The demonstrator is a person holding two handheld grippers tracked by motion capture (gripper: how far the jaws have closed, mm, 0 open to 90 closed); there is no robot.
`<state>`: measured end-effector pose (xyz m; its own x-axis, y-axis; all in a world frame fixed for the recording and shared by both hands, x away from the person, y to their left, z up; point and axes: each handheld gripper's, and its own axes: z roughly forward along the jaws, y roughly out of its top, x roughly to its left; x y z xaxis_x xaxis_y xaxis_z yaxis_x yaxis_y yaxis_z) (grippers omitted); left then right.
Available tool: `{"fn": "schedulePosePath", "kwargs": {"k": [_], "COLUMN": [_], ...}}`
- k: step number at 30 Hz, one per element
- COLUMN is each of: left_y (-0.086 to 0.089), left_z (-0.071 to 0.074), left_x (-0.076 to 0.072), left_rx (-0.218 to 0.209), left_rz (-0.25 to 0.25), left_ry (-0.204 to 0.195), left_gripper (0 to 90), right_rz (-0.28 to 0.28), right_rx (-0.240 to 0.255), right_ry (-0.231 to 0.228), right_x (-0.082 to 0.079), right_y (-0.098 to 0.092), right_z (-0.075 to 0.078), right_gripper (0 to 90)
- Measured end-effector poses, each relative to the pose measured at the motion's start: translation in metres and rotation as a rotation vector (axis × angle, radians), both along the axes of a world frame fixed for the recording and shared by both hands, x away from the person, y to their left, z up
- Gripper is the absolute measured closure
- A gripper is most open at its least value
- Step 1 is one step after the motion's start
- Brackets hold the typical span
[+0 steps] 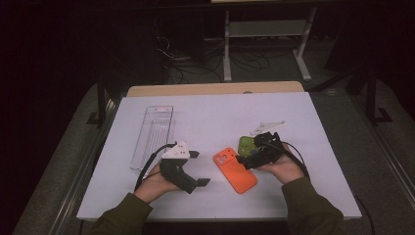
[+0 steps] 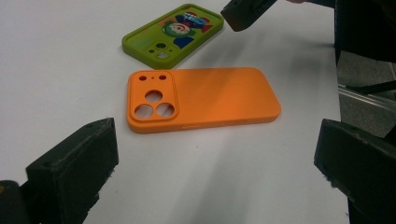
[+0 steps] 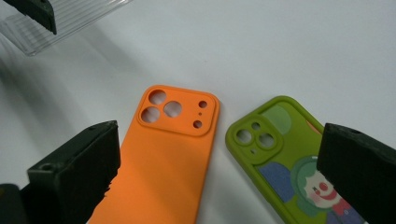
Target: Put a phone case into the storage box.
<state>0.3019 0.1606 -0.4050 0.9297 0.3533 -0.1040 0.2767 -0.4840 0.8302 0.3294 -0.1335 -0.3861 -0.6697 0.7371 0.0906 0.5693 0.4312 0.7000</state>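
White worktop [image 1: 215,112] carries an orange phone case [image 1: 235,170] lying camera-cutout side up, the landmark between both tongs. Just beside it lies a green phone case [image 1: 246,143]; the gripper views reveal its cartoon clown print, which the high view leaves too small to tell. No writing is legible. Well beyond the orange case lies a clear plastic tray [image 1: 153,136]. Left tongs [image 1: 197,168] and right tongs [image 1: 248,160] stand spread wide, holding nothing, near the orange case.

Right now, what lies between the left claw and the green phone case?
The orange phone case lies between the left claw and the green phone case, as the high view shows.
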Motion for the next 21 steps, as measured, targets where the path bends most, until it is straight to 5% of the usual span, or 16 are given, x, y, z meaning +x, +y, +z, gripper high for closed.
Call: {"fn": "schedulePosePath", "kwargs": {"k": [21], "left_y": [0.001], "left_z": [-0.002], "left_x": [0.001], "left_rx": [0.004], "left_rz": [-0.001], "left_ry": [0.009], "left_gripper": [0.0], "right_rz": [-0.051], "right_rx": [-0.051], "right_ry": [0.09], "right_x": [-0.003], "right_y": [0.022], "right_z": [-0.002], "right_gripper": [0.0]}}
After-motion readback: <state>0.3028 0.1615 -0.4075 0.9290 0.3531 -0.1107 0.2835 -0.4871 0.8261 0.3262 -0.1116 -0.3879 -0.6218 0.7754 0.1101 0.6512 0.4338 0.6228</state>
